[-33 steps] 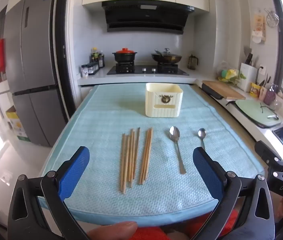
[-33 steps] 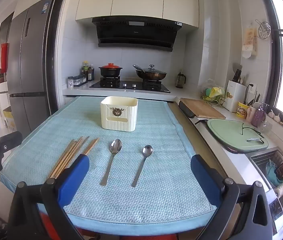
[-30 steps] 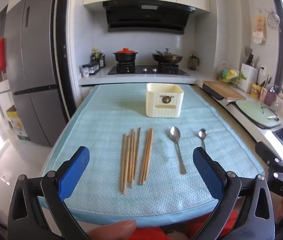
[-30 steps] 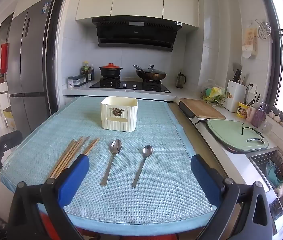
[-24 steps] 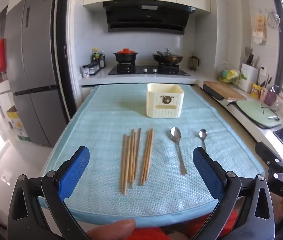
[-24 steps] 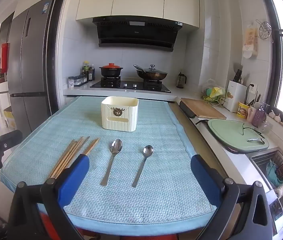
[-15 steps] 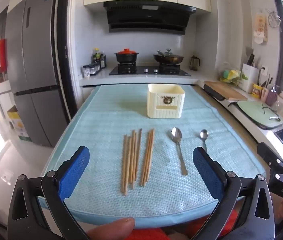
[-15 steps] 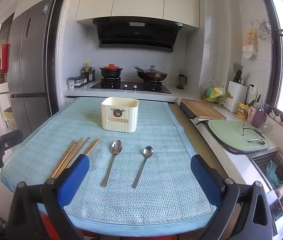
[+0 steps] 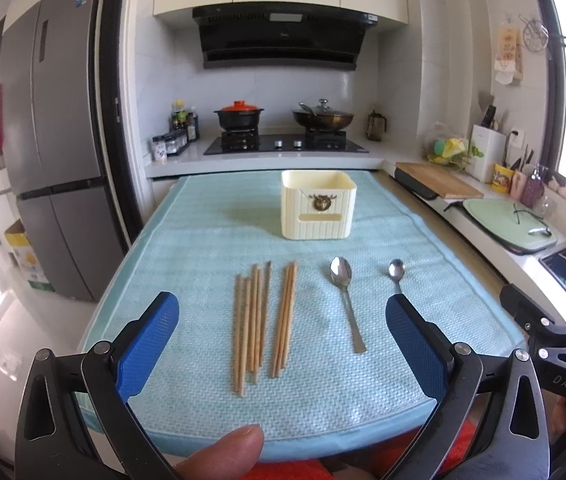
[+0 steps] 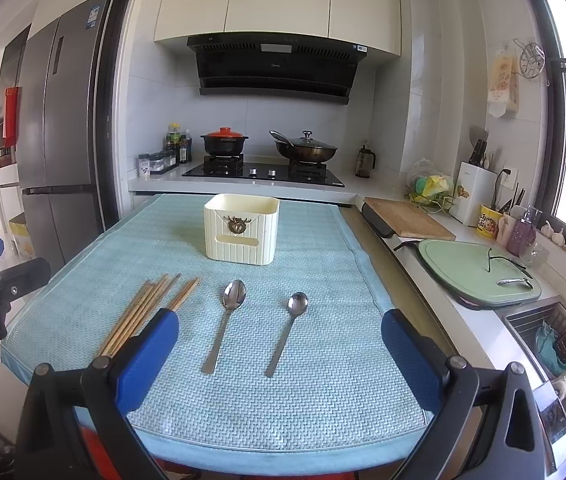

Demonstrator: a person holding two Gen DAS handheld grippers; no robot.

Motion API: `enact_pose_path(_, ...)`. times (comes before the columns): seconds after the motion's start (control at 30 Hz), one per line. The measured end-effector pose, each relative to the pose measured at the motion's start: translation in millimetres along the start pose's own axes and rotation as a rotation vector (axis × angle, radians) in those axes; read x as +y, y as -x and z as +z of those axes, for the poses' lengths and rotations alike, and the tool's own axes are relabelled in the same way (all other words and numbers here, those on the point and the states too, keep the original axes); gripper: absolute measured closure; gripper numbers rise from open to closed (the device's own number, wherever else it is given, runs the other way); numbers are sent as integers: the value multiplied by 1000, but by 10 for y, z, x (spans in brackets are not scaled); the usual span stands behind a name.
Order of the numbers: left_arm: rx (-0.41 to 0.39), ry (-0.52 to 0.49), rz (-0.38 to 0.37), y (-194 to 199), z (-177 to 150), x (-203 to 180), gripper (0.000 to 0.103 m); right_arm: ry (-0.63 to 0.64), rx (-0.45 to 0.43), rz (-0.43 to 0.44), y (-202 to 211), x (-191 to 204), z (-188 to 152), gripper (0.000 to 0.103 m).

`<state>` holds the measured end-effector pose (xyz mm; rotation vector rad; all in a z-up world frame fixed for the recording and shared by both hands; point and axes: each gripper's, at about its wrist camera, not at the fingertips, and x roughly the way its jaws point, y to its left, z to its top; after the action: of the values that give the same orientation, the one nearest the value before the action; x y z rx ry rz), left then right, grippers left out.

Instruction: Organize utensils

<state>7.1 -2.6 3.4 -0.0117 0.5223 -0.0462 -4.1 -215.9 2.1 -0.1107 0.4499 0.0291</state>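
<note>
Your grippers have barely crept forward. Wooden chopsticks (image 9: 265, 318) and two steel spoons (image 10: 227, 324) lie mid-tabletop on woven blue cloth (image 9: 203, 240); the ribbed cream holder (image 9: 318, 210) stands toward the far edge. Left gripper (image 9: 283, 344) and right gripper (image 10: 279, 354) fingers gape wide, empty.

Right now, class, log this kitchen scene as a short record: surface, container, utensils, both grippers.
surface: light blue mat covering the table
container: cream holder, upright at the far middle of the mat
chopsticks: wooden bundle lying loose, left of the spoons
spoons: large spoon and small spoon, side by side, apart
left gripper: open, holding nothing
right gripper: open, holding nothing
</note>
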Motion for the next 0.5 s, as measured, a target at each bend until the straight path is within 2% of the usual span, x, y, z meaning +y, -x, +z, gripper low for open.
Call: enact_pose_path(0.5, 31, 1, 16, -87, -11, 3, 0, -21, -2, 49, -66, 6, -18, 0)
